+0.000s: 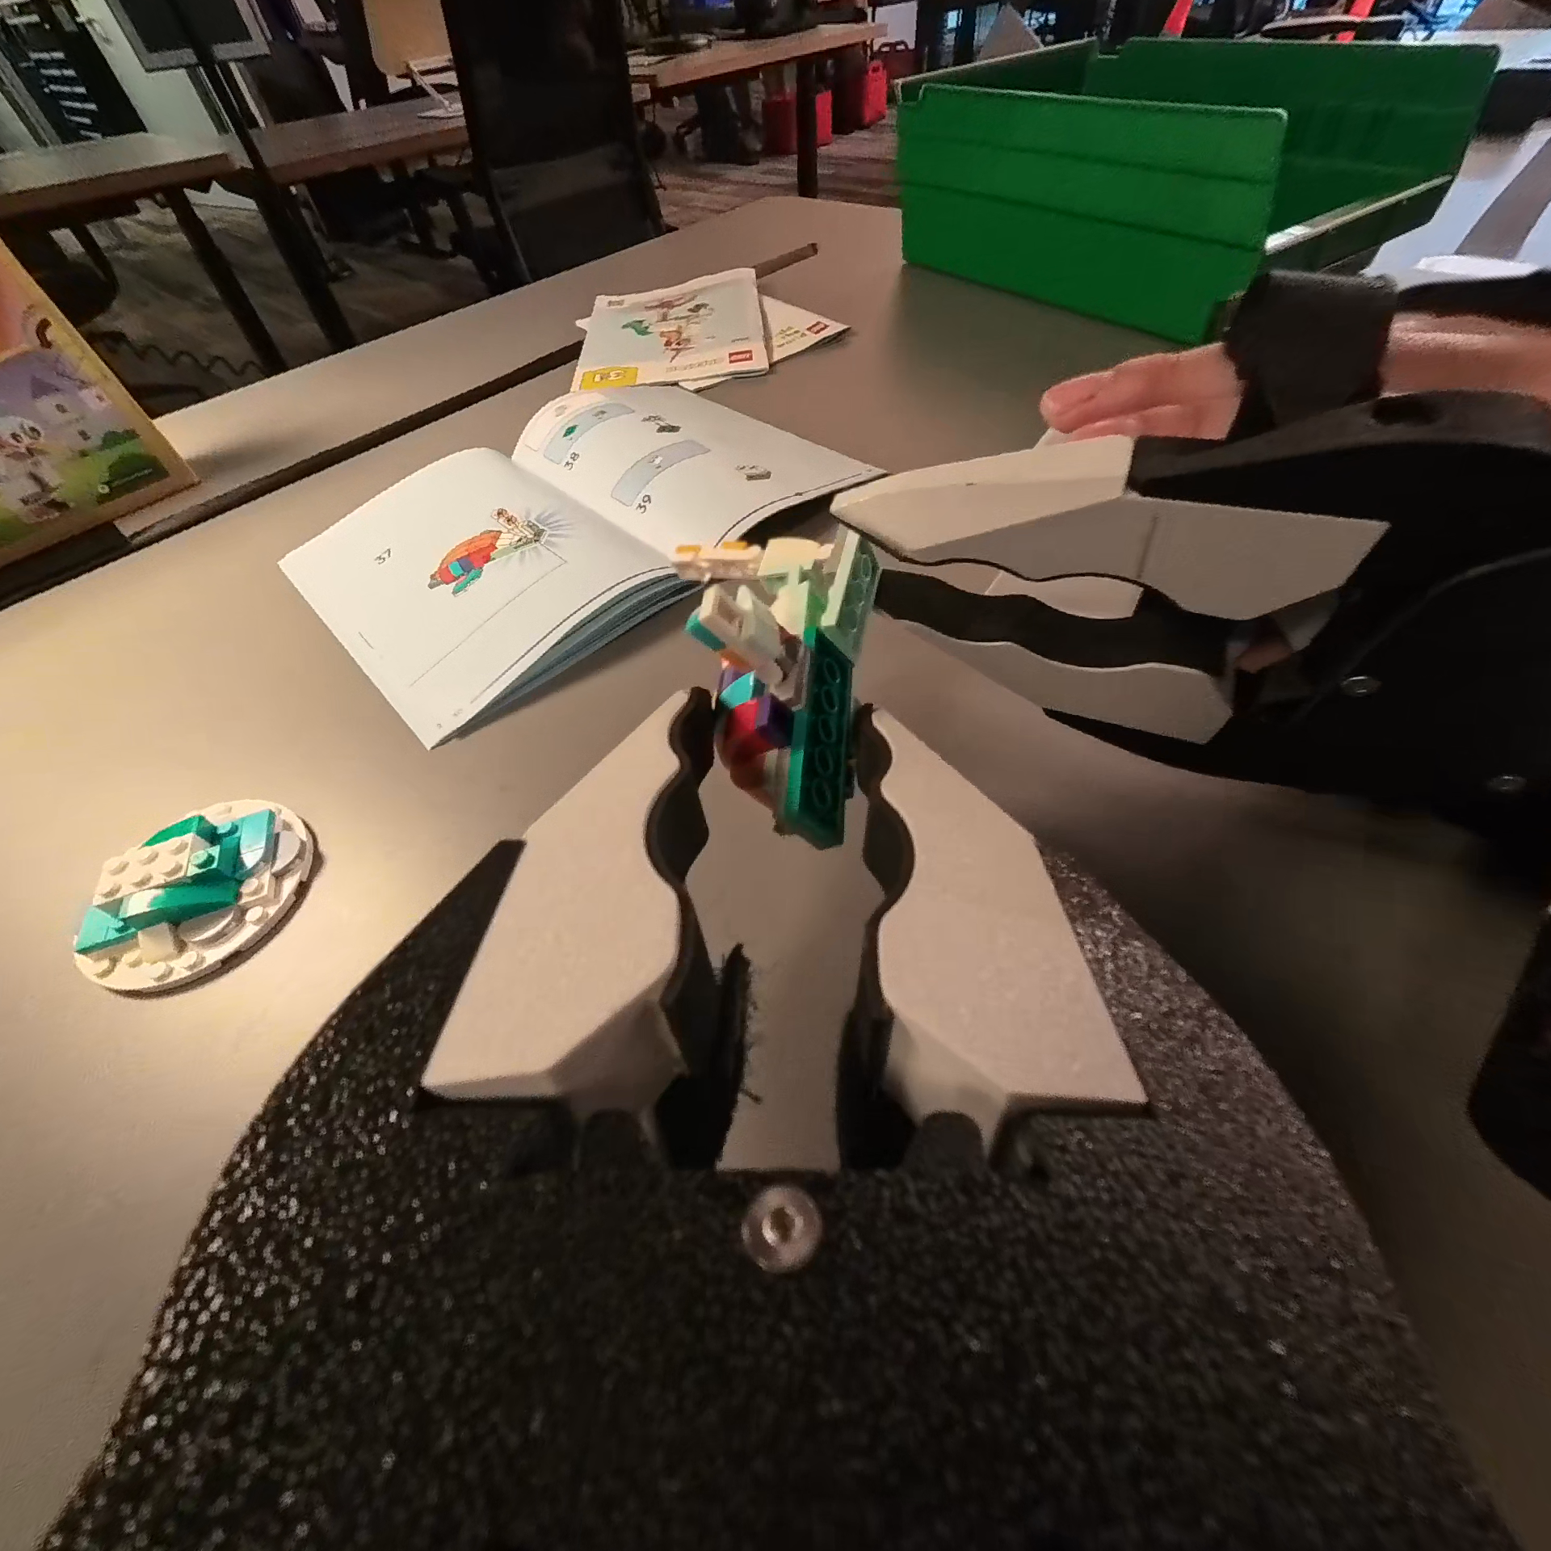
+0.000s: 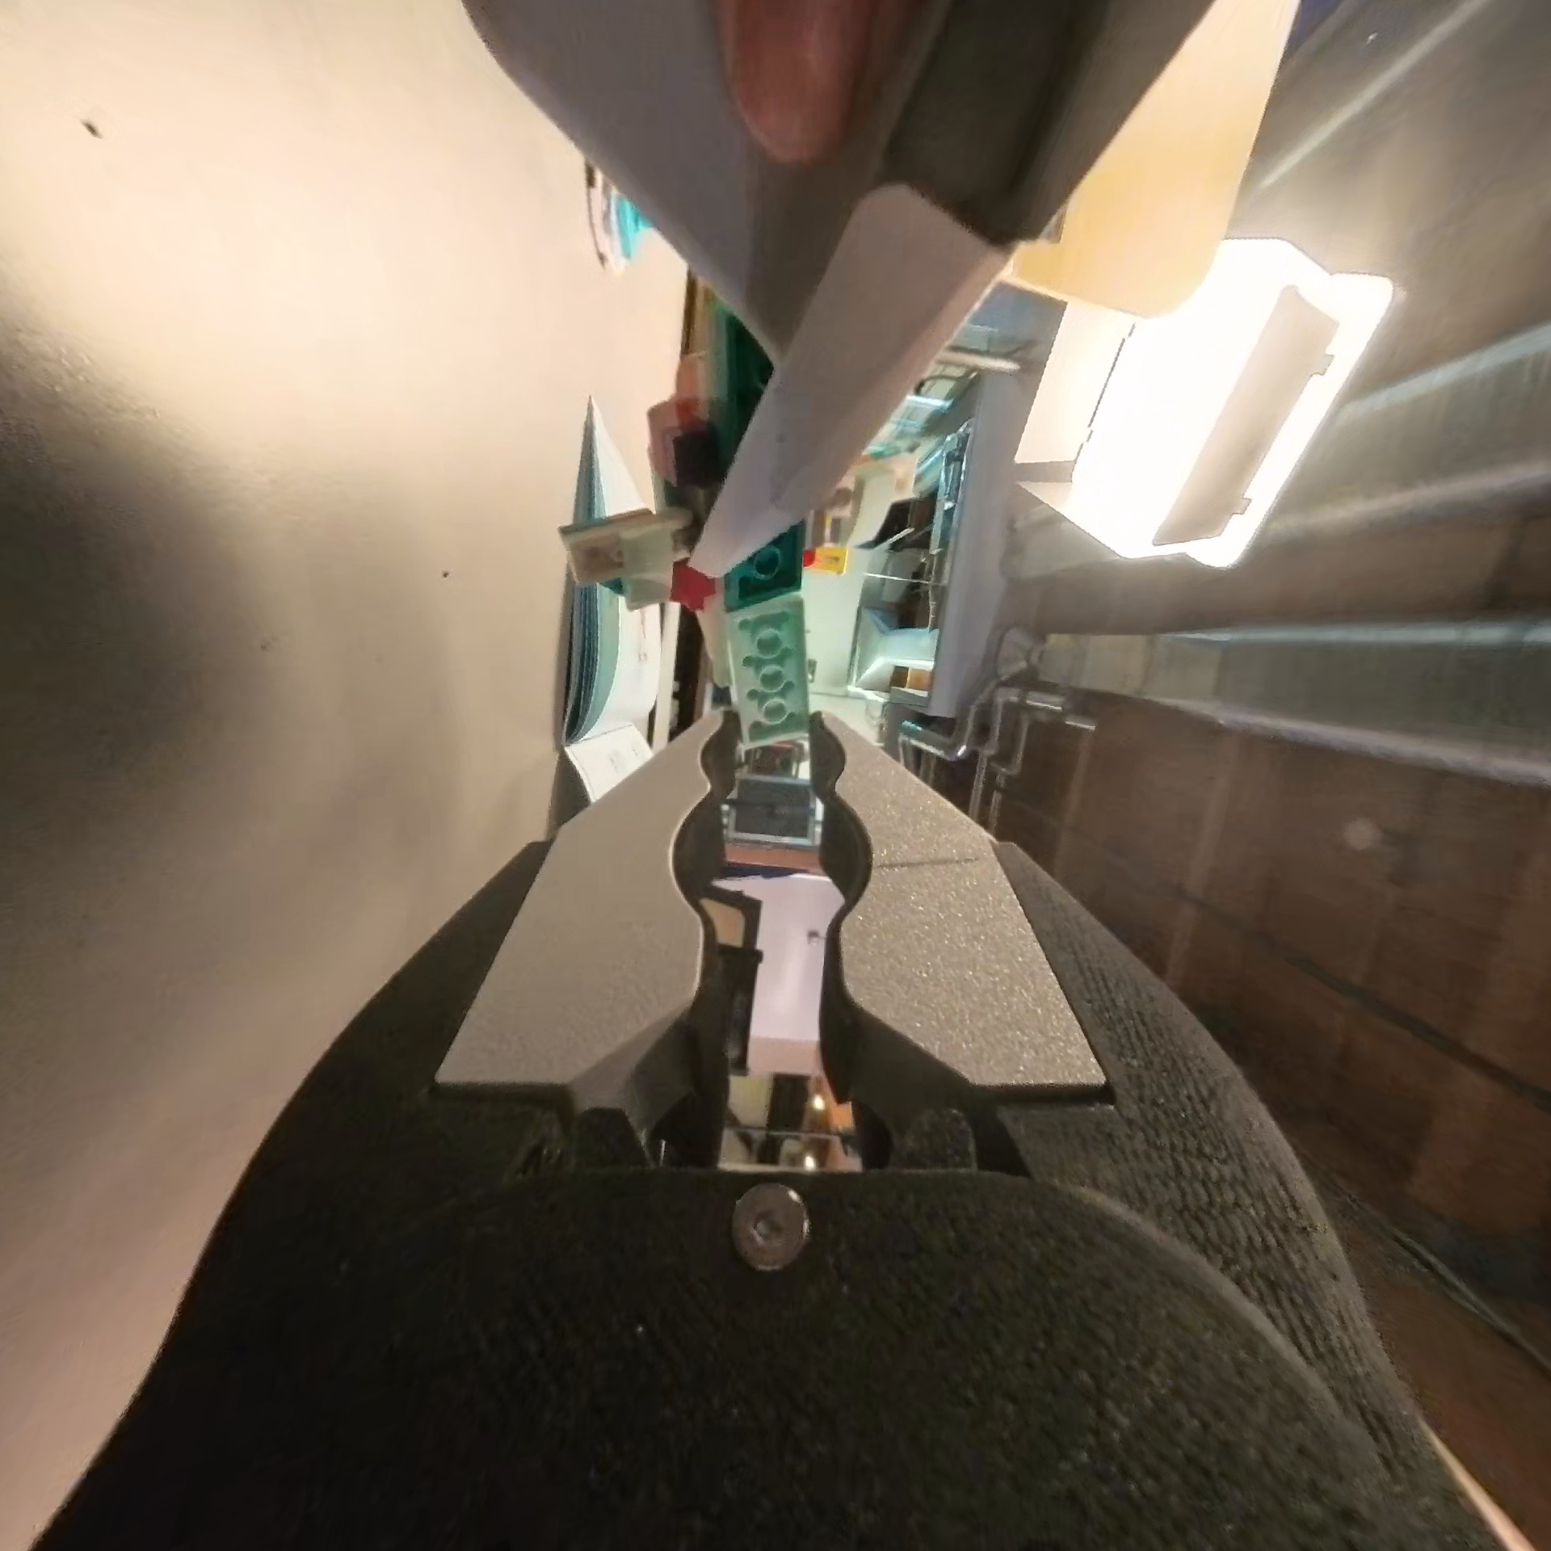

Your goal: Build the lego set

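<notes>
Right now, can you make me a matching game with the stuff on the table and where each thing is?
Things:
1. Lego model
2. Round Lego base
3. Open instruction booklet
4. Green bin

Places:
A. lying flat on the table, just beyond the model
B. at the table's far right
C. held up between both grippers
D. flat on the table at the left

Pairs: 1-C, 2-D, 3-A, 4-B
</notes>
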`<state>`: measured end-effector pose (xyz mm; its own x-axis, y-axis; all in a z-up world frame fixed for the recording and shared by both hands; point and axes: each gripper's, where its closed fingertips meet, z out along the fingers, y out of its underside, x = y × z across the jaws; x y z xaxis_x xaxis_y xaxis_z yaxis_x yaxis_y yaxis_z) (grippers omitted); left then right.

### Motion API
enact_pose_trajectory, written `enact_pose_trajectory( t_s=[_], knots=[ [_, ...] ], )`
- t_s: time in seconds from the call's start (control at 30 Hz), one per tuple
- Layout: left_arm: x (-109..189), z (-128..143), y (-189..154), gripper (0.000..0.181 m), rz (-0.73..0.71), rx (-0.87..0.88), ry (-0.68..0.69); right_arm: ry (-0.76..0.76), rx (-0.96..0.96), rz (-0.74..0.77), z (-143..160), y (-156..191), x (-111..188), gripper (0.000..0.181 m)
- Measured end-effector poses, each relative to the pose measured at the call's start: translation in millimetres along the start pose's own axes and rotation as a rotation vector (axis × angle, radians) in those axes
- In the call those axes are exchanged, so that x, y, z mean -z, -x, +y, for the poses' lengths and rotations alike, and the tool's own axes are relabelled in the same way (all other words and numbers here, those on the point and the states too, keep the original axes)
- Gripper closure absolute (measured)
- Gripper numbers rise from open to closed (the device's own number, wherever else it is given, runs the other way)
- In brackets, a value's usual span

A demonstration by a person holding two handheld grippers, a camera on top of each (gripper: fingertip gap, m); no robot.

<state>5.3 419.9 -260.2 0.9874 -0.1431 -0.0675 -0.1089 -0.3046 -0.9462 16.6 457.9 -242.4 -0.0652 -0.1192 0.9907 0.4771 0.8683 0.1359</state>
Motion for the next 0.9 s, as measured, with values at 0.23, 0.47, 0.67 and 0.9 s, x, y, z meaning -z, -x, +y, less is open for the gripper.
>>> enact_pose_trajectory(
  t_s=[0.23, 0.47, 0.67, 0.9],
  knots=[
    [-2.1, 4.7, -1.1, 0.149, 0.008, 0.007, 0.021, 0.02, -0.023, -0.043, 0.9, 7.5, -3.4, 0.166],
    [-4.0, 9.6, -2.4, 0.149, 0.038, 0.039, 0.046, 0.026, 0.007, -0.085, 1.0, 15.0, -5.6, 0.165],
    [-1.6, 3.4, -0.9, 0.149, 0.011, 0.023, 0.008, 0.066, -0.027, -0.061, 1.9, 8.9, -6.8, 0.166],
    [-1.3, 6.8, 4.9, 0.149, -0.021, -0.028, 0.023, 0.074, -0.099, -0.126, -1.1, 15.3, -7.6, 0.166]
  ],
)
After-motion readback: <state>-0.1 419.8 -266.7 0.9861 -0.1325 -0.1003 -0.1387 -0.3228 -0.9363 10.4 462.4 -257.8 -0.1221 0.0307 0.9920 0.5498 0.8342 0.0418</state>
